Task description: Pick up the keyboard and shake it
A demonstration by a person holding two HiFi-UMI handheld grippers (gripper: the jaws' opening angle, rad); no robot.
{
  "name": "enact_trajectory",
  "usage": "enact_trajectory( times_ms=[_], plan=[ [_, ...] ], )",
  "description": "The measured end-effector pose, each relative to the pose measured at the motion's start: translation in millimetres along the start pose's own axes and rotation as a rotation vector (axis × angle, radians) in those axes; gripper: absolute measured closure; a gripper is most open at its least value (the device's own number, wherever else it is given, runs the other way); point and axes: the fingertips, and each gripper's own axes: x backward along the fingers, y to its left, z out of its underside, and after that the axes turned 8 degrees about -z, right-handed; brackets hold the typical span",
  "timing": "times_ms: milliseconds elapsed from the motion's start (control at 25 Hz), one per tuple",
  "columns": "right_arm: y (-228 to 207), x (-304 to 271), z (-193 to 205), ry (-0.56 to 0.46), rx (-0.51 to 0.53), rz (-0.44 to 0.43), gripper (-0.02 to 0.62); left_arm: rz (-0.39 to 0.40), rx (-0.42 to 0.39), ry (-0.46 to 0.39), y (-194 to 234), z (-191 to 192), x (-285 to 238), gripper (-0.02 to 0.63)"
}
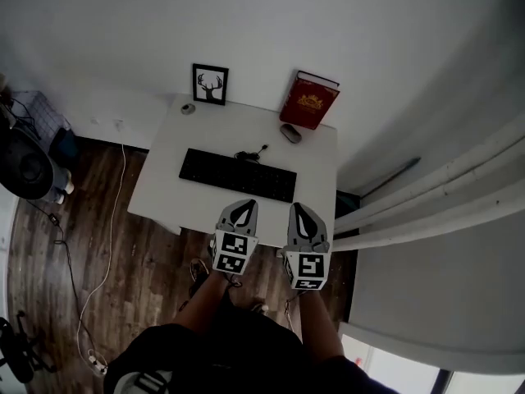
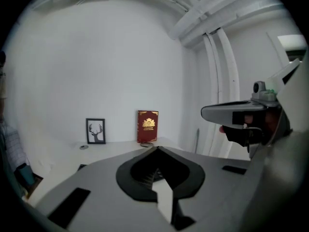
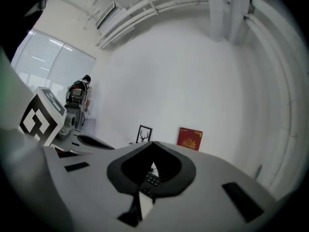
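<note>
Keyboard (image 1: 238, 175), black and full-width, lies flat on the white table (image 1: 316, 162), nearer the table's front edge than the wall, with its dark cable (image 1: 250, 153) curling just behind it. Neither tool touches it. The left gripper (image 1: 239, 213) and the right gripper (image 1: 299, 210) are held side by side in the air on the person's side of the keyboard, both pointing toward the wall, their marker cubes facing up at the head camera. In the left gripper view the left gripper (image 2: 157, 151) has its jaws closed together with nothing between them, and the right gripper (image 2: 236, 115) shows beside it at the right edge. In the right gripper view the right gripper (image 3: 153, 144) is likewise closed and empty, and a few keys of the keyboard (image 3: 150, 180) show through the opening behind its tips, lower down and apart from them. At the back of the table a framed deer picture (image 1: 210, 84) and a red book (image 1: 309, 99) stand against the wall, a mouse (image 1: 290, 133) lies just in front of the book, and a small round object (image 1: 188, 108) sits beside the frame. A pale cable (image 1: 115, 220) trails across the wooden floor (image 1: 107, 245) to the table's left.
</note>
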Motion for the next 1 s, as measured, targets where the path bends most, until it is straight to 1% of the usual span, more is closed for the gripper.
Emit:
enact_trajectory(
  times_ms=[80,160,280,360,440,560,760,880,1000],
  plan=[
    [-14,39,-7,-0.044,0.004,0.015,0.574,0.043,0.04,-0.007,-49,-4,12,0.603],
    [-27,75,-6,-0.066,0.012,0.037,0.574,0.066,0.056,-0.045,-94,-11,25,0.603],
    [-34,121,1,-0.102,0.011,0.05,0.574,0.032,0.051,-0.109,-136,-15,45,0.603],
    [-37,144,6,-0.129,-0.019,0.047,0.574,0.011,0.051,-0.139,-156,-17,57,0.603],
    [-46,164,6,-0.154,-0.042,0.052,0.574,0.011,0.036,-0.175,-176,-25,65,0.603],
    [-62,190,1,-0.172,-0.041,0.08,0.574,0.028,-0.003,-0.217,-200,-40,73,0.603],
    [-87,217,-11,-0.207,-0.029,0.117,0.574,0.045,-0.068,-0.263,-227,-61,82,0.603],
    [-86,230,-11,-0.224,-0.023,0.139,0.574,0.067,-0.104,-0.282,-241,-61,91,0.603],
    [-80,239,-4,-0.223,-0.037,0.15,0.574,0.09,-0.128,-0.279,-251,-54,98,0.603]
  ],
)
